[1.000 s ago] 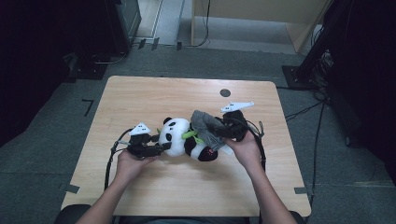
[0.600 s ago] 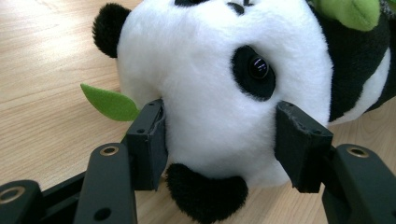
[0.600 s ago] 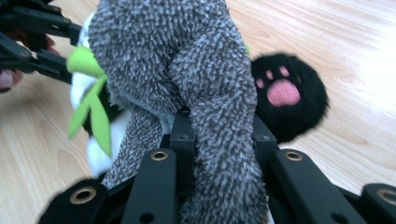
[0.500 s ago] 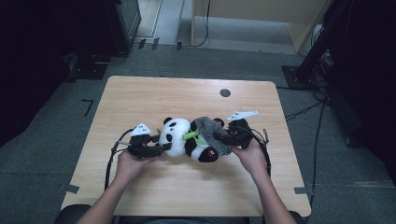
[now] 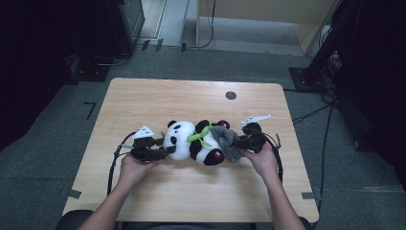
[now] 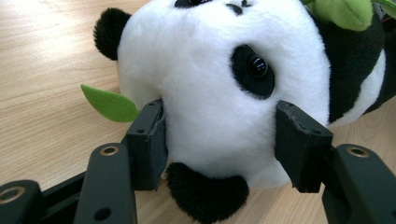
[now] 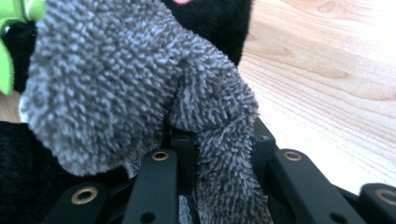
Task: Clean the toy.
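A black and white panda plush lies on its side in the middle of the wooden table, with a green leaf piece at its neck. My left gripper holds the panda's head; its jaws press into the white fur on both sides. A grey fuzzy cloth is draped over the panda's body. My right gripper is shut on a fold of that cloth, which covers its jaws in the right gripper view.
A small black round disc sits near the table's far edge. Cables trail from both grippers towards the near edge. Dark equipment and a black stand are on the floor around the table.
My right gripper has come down and towards the person with the grey cloth, laying it lower over the panda. The left gripper has stayed on the head.
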The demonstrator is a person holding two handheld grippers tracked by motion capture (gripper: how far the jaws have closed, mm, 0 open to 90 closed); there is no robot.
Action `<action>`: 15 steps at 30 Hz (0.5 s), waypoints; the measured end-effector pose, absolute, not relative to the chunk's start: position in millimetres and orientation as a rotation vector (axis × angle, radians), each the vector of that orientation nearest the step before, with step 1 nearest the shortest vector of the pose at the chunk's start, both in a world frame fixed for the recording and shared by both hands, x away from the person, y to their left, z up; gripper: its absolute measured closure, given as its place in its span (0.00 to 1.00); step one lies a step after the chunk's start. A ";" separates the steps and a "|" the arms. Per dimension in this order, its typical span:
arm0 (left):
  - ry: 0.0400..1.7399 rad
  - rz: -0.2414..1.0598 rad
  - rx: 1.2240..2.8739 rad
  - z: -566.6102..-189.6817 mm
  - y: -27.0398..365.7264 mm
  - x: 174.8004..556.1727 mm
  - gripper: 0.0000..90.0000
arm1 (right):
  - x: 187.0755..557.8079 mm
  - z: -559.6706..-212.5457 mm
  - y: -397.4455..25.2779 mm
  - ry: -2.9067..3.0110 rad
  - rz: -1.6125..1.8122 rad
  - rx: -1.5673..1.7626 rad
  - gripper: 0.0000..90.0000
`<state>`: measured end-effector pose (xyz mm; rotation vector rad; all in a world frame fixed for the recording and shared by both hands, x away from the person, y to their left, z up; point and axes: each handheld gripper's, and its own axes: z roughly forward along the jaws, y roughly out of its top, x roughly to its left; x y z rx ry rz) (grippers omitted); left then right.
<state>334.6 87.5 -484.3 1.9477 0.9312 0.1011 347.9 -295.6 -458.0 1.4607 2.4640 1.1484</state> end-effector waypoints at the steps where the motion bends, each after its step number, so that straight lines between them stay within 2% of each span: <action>1: 0.931 0.101 1.948 -484.3 87.6 334.6 0.45 | 348.6 -459.2 -296.2 2.465 1.143 1.461 0.80; 15: 0.928 0.101 1.951 -484.4 88.1 334.6 0.45 | 359.4 -474.9 -316.6 2.435 1.026 1.601 0.82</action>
